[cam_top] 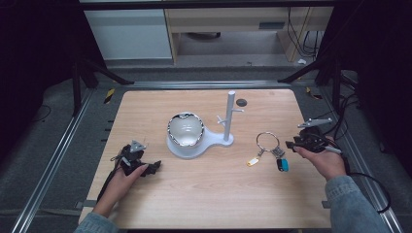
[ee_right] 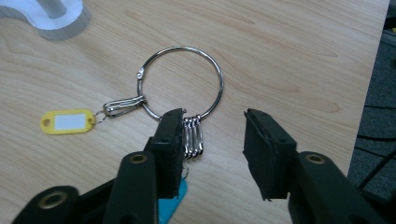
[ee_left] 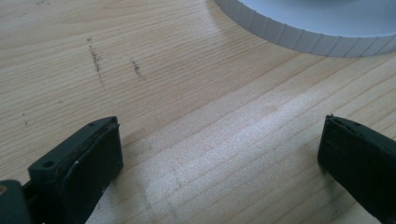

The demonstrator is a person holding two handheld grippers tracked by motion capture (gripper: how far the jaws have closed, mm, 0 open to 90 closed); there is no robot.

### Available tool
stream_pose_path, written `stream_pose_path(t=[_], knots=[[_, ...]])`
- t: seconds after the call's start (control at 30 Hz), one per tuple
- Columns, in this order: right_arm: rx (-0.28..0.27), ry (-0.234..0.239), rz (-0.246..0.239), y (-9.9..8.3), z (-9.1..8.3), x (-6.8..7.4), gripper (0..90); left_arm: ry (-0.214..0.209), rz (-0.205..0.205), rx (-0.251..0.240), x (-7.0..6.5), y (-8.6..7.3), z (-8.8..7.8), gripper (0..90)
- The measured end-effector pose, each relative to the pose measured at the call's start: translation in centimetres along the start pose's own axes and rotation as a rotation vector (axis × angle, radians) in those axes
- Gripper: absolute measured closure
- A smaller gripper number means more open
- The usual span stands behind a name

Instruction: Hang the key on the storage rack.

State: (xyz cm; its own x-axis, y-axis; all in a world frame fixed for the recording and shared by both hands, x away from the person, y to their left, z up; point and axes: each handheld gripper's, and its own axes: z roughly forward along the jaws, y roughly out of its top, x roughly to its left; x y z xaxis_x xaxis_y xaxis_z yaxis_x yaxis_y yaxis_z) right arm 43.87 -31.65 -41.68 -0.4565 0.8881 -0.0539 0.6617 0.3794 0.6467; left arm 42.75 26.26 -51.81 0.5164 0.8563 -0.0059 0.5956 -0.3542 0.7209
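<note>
My right gripper has its jaws partly spread, gripping nothing, straddling the small silver clips on the key ring, which lies flat on the table with yellow tag attached.

White stand with shiny bowl on wooden table.

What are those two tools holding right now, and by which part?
Nothing is held. The right tool stands open around the small clips on the key ring, which lies on the table. The left tool is open over bare wood.
</note>
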Motion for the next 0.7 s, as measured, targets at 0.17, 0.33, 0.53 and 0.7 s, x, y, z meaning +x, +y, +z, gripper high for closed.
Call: stream_pose_path(t=[0.17, 0.33, 0.53, 0.7], knots=[[0.008, 0.005, 0.0, 0.0, 1.2, -0.5, 68.8, 0.0, 0.0, 0.0, 0.0, 0.0, 0.0, 0.0], [0.028, 0.024, -0.012, -0.1, 2.4, -0.1, 74.9, 0.0, 0.0, 0.0, 0.0, 0.0, 0.0, 0.0], [0.047, 0.036, -0.003, -1.0, 4.0, 0.1, 75.4, 0.0, 0.0, 0.0, 0.0, 0.0, 0.0, 0.0], [0.055, 0.039, 0.014, -1.3, 4.1, -0.3, 79.3, 0.0, 0.0, 0.0, 0.0, 0.0, 0.0, 0.0]])
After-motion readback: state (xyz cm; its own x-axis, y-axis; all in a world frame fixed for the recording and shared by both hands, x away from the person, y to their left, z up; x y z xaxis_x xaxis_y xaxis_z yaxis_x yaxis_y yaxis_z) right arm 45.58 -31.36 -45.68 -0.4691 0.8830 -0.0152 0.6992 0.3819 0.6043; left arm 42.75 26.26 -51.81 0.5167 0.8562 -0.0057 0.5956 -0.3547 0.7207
